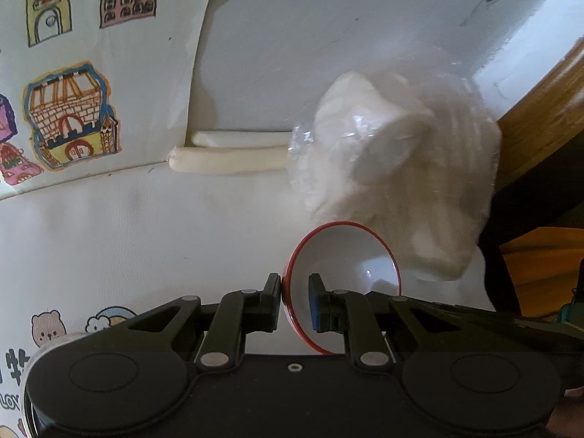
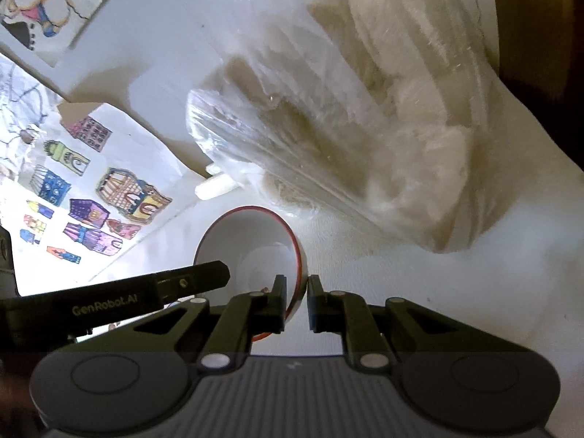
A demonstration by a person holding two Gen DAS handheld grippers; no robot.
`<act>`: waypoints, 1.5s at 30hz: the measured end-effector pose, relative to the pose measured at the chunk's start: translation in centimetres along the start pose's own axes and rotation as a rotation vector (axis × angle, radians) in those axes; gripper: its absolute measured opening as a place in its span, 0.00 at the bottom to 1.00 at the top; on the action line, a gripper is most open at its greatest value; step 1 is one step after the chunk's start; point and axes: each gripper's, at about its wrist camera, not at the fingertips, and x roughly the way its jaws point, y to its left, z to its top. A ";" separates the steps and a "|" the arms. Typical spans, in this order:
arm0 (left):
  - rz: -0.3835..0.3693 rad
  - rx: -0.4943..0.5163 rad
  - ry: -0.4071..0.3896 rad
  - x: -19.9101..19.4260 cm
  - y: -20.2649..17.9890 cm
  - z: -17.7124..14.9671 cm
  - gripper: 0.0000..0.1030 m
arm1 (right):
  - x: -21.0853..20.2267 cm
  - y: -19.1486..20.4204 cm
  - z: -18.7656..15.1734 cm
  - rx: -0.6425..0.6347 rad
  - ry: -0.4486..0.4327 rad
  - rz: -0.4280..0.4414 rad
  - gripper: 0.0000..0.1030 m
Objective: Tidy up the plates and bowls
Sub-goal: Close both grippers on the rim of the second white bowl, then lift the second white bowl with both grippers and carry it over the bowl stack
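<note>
A white bowl with a red rim hangs tilted just above the white table, held by both grippers at once. My left gripper is shut on the bowl's left rim, one pad outside the wall and the blue pad inside. In the right wrist view the same bowl shows its empty inside. My right gripper is shut on its right rim. The other gripper's black finger reaches to the bowl's left edge. No plates are in view.
A clear plastic bag of white lumps lies right behind the bowl and fills much of the right wrist view. Two pale sticks poke out beside it. A sheet of coloured house drawings lies left. A wooden edge runs at right.
</note>
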 end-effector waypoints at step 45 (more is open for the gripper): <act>0.027 -0.020 -0.050 -7.7 -4.3 -9.9 0.17 | -8.4 -1.1 -6.9 -0.112 0.044 0.104 0.13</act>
